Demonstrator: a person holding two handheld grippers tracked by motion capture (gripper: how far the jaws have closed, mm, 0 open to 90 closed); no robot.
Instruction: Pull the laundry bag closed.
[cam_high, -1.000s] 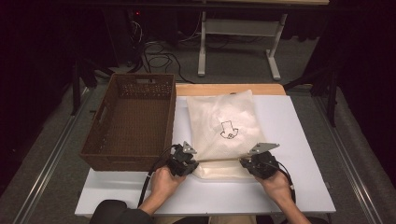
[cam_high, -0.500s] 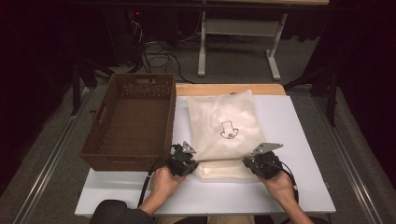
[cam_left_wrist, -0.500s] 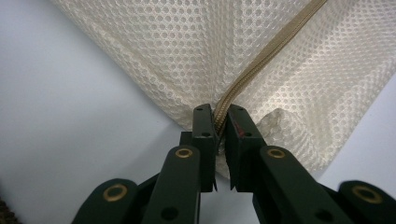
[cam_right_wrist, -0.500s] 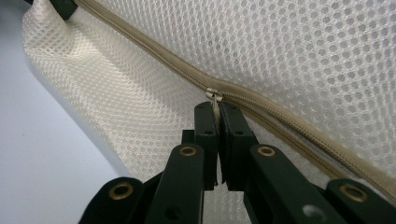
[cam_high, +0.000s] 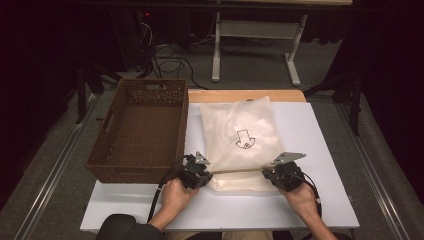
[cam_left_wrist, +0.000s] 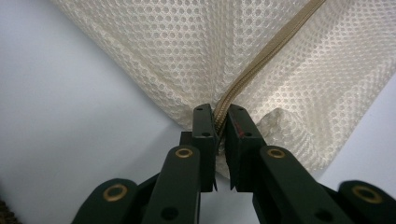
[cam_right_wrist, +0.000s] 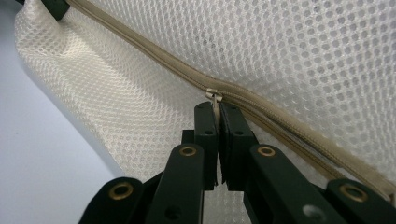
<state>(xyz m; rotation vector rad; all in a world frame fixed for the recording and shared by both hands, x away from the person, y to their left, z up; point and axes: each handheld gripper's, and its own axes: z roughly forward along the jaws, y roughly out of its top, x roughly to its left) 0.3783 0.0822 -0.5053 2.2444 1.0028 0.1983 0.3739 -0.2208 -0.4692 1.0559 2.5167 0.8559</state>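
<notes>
- Mesh bag (cam_high: 239, 140), cream-white, flat on the white table (cam_high: 325, 150), right of centre, with a small black drawing on its top face.
- Tan zipper (cam_high: 240, 170) along the bag's near edge, pulled taut in a straight line between the two grippers.
- In the right gripper view, zipper (cam_right_wrist: 280, 126) slanting across the mesh, small metal zipper pull (cam_right_wrist: 214, 95) right at the jaw tips.
- Right gripper (cam_high: 280, 175) at the near right corner of the bag, jaws pressed nearly together and pinching the zipper pull; same gripper (cam_right_wrist: 217, 109) seen from its own camera.
- Left gripper (cam_high: 200, 172) at the near left corner of the bag, jaws almost closed and clamped on the zipper end and mesh; same gripper (cam_left_wrist: 219, 112) with zipper (cam_left_wrist: 261, 60) running up out of the narrow gap.
- Person's left hand (cam_high: 175, 192) and right hand (cam_high: 302, 197) behind the grippers, near edge of the table.
- Brown wicker basket (cam_high: 105, 155) just left of the bag, close to the left gripper.
- Pale table frame (cam_high: 220, 50) on the floor well beyond the far edge, with black cables (cam_high: 165, 55) at its left.
</notes>
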